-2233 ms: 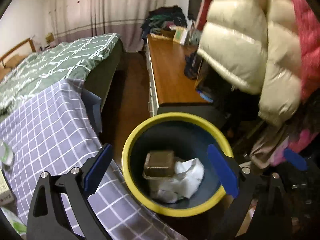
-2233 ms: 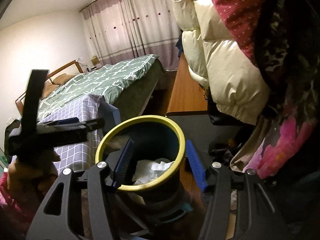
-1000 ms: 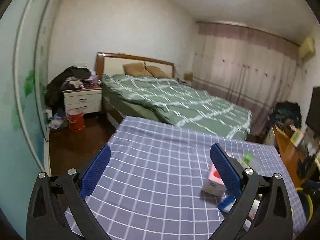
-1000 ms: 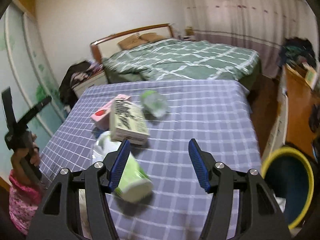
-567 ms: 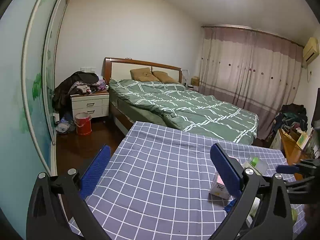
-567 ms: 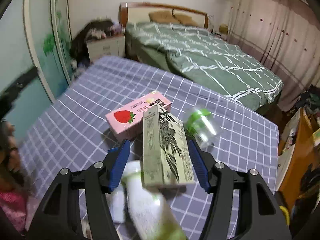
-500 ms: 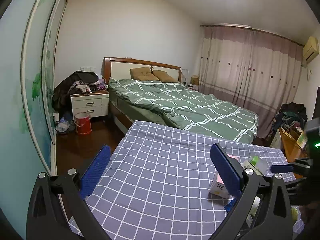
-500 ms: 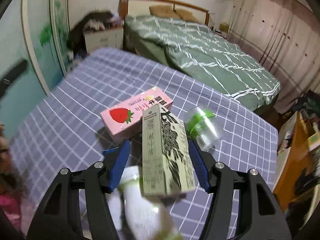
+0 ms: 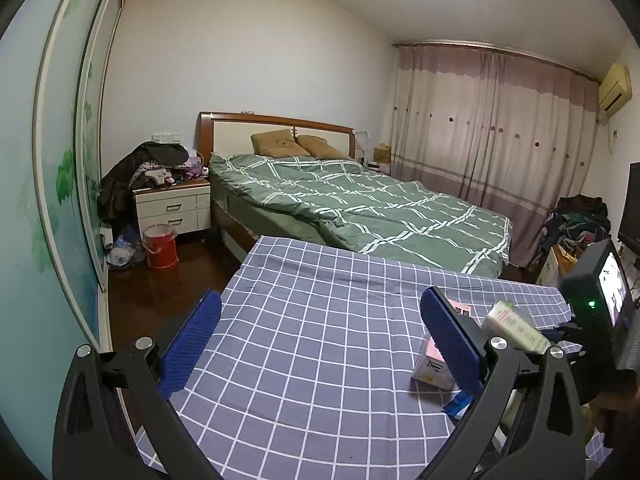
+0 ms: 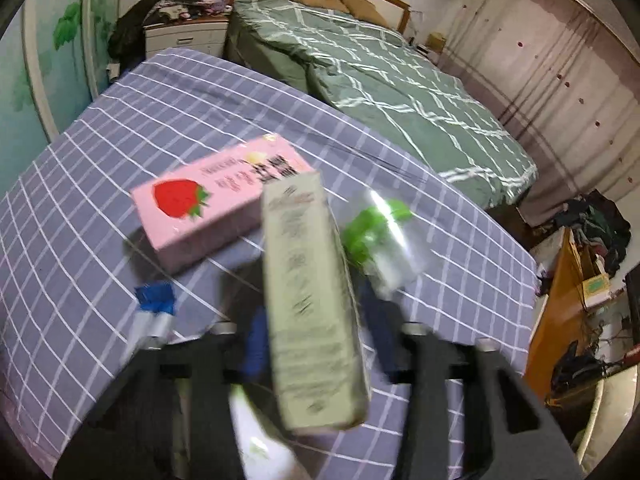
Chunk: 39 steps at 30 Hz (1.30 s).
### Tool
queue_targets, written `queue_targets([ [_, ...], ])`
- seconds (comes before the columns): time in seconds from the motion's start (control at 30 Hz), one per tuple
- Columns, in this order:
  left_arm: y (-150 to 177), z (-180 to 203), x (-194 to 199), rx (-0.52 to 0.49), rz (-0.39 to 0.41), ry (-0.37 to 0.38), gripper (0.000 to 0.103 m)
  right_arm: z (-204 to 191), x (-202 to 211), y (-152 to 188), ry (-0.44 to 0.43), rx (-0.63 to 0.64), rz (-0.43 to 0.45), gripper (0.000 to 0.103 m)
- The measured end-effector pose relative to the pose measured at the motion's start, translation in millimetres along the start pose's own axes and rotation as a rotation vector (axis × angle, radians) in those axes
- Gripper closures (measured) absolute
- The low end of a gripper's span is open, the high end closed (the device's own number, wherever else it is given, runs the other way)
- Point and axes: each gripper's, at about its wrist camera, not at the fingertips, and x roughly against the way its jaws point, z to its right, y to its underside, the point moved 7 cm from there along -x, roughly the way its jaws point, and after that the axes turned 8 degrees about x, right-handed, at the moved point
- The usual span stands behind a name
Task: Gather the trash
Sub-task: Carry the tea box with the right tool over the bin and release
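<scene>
A pale green carton (image 10: 312, 312) stands tilted between the blue pads of my right gripper (image 10: 314, 320), whose jaws are closing and touch its sides. The picture is blurred there. From the left wrist view the same carton (image 9: 514, 328) leans at the right edge. Behind it on the checked cloth lie a pink strawberry carton (image 10: 212, 208) and a clear bottle with a green label (image 10: 380, 236). A blue-capped tube (image 10: 154, 308) lies to the left, and a white and green container (image 10: 260, 440) sits under the gripper. My left gripper (image 9: 320, 298) hangs open over bare cloth.
The purple checked cloth (image 9: 304, 380) covers a table that ends close to a green-quilted bed (image 9: 360, 200). A white nightstand (image 9: 172, 208) and a red bucket (image 9: 160, 246) stand at the far left. A wooden desk (image 10: 560, 320) runs along the right.
My right gripper came down around the pale green carton and its jaws narrowed onto it; the carton now tilts. The left gripper stayed where it was, open.
</scene>
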Motion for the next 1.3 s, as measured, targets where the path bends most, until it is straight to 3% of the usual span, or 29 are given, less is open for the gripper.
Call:
queue_targets([
  [0.37, 3, 7, -2, -0.028, -0.008, 0.002, 0.005, 30, 41, 30, -0.140, -0.172, 0.121, 0.074],
  [0.7, 5, 11, -2, -0.041, -0.012, 0.003, 0.005, 69, 105, 69, -0.172, -0.343, 0.275, 0.074],
  [0.87, 5, 13, 0, -0.045, -0.011, 0.010, 0.005, 117, 129, 126, -0.118, -0.512, 0.314, 0.074],
  [0.97, 6, 15, 0, -0.051, -0.012, 0.012, 0.005, 149, 137, 171, -0.036, -0.624, 0.309, 0.074],
  [1.17, 9, 19, 1, -0.066, -0.016, 0.011, 0.005, 196, 115, 259, 0.094, -0.800, 0.191, 0.074],
  [1.3, 11, 21, 0, -0.074, -0.019, 0.012, 0.005, 215, 94, 298, 0.156, -0.867, 0.107, 0.073],
])
